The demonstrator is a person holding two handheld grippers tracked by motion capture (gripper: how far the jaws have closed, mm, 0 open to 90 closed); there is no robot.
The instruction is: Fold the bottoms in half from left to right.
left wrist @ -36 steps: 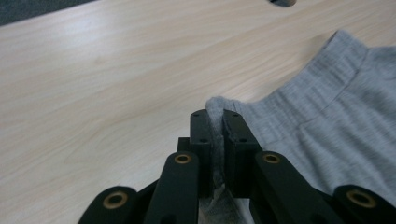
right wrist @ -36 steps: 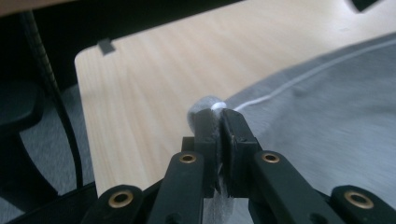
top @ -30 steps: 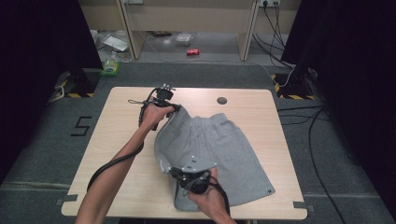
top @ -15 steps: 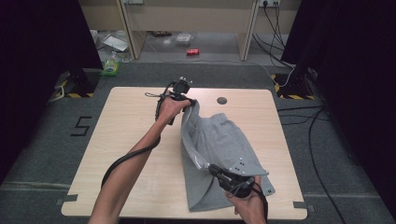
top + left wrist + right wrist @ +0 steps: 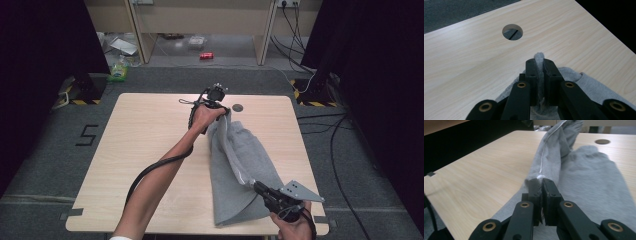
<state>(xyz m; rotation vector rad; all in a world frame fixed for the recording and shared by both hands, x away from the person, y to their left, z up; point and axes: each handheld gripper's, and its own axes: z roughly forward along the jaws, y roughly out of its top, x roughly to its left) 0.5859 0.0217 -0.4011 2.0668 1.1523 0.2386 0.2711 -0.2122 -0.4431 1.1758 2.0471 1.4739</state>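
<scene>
both sets of fingers are pressed together on grey cloth. in the left gripper view the left gripper (image 5: 539, 65) pinches a ridge of the grey shorts (image 5: 584, 82), a tuft of fabric poking out past the tips toward the round cable hole (image 5: 512, 32) at 11 o'clock. in the right gripper view the right gripper (image 5: 541, 185) nips another fold of the same cloth, beside a white cord (image 5: 543, 157) that runs along the raised edge.

from above, the left gripper (image 5: 219, 106) sits near the table's far edge and the right gripper (image 5: 260, 188) near the front edge at about 5 o'clock from it. the shorts (image 5: 240, 165) are strung between them as a lifted ridge, the rest draped on the wooden table (image 5: 140, 145), right of centre.

risks, as i judge them: both holds are thin edge pinches, so pulling the hands apart too hard could slide the cloth out. uneven travel would lay the fold crooked. the near hem (image 5: 235, 217) lies close to the front edge and could be dragged off it. the cord might snag at the right tips.
</scene>
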